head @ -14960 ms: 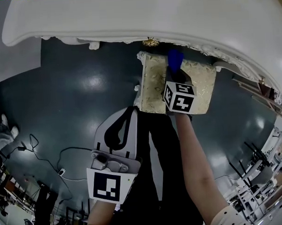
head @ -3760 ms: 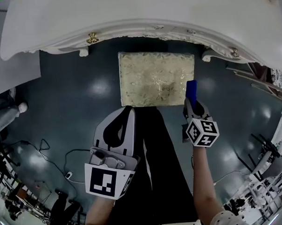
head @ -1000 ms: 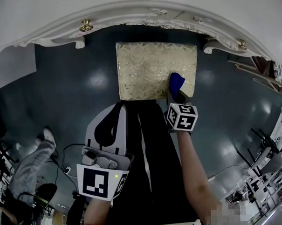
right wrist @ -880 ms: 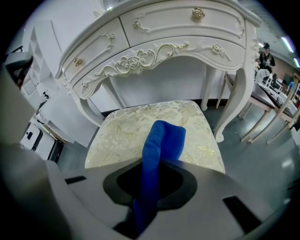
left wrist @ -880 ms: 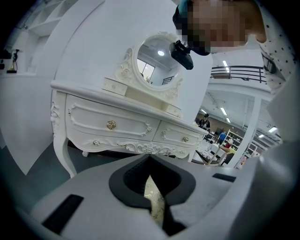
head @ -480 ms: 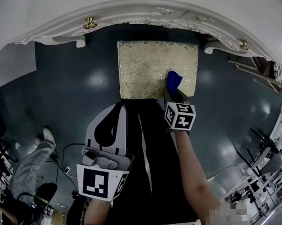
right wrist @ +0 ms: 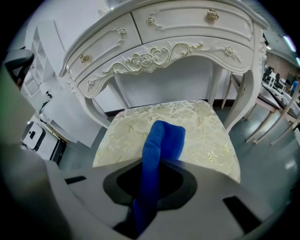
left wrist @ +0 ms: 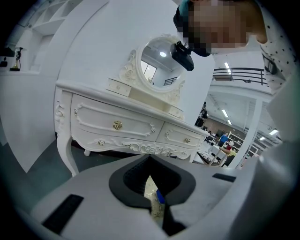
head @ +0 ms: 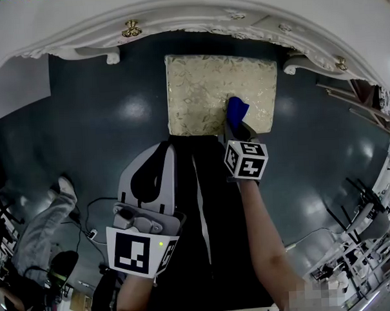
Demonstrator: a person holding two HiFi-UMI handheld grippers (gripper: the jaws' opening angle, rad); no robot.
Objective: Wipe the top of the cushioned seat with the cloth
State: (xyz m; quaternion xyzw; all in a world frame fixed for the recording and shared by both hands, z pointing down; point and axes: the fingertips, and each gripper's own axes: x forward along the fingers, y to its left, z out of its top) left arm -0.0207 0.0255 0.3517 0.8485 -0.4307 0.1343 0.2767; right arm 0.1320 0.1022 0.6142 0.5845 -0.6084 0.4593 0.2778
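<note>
White carved dressing table with gold knobs, oval mirror mounted on top. Dark glossy floor; cables at lower left.

We see the cushioned seat standing on the floor just before the dressing table, with its far edge close under the table's front. The cloth sits over the near right part of the seat, pinched between the fingers of the right gripper, which stands above the seat's near edge. The left gripper hangs to the left of the right one and nearer to us, just short of the seat, with nothing between its closed fingers.
</note>
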